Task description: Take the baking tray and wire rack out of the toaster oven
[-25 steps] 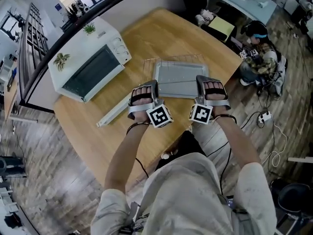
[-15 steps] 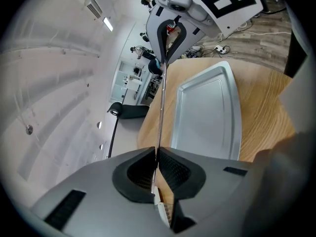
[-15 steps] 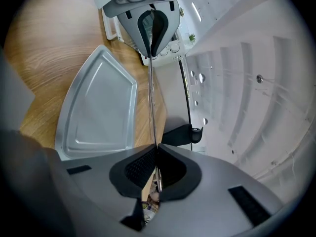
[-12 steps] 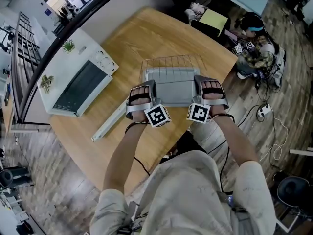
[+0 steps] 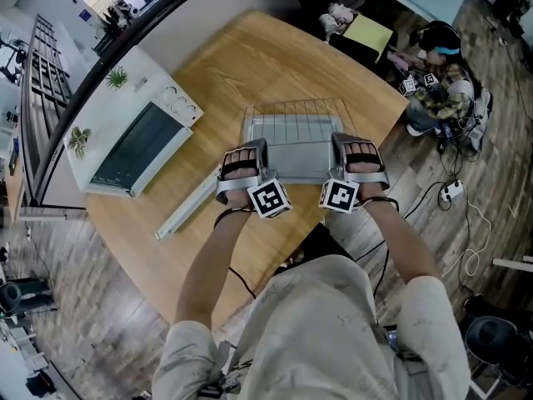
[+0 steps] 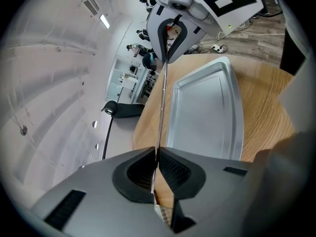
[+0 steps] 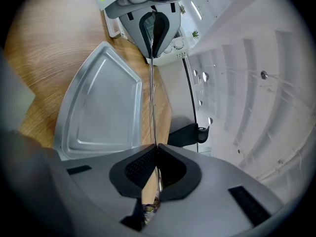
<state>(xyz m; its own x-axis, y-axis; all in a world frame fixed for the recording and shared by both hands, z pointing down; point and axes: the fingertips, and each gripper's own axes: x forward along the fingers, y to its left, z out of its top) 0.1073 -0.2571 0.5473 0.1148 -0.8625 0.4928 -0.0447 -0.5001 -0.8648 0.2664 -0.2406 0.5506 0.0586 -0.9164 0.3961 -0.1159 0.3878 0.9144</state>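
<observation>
A round light-wood table (image 5: 250,65) fills the frame above plank flooring. At upper left stands the white toaster oven (image 5: 133,136). In the centre, clear of the oven, the silver rectangular baking tray (image 5: 296,144) lies on the thin wire rack (image 5: 291,107). Your left gripper (image 6: 157,154) has its jaws pinched tight on the rack's near wire. Further right, your right gripper (image 7: 156,149) clamps the same wire.

Baking tray (image 5: 293,147) on wire rack (image 5: 287,107), nr oven (image 5: 137,140).
</observation>
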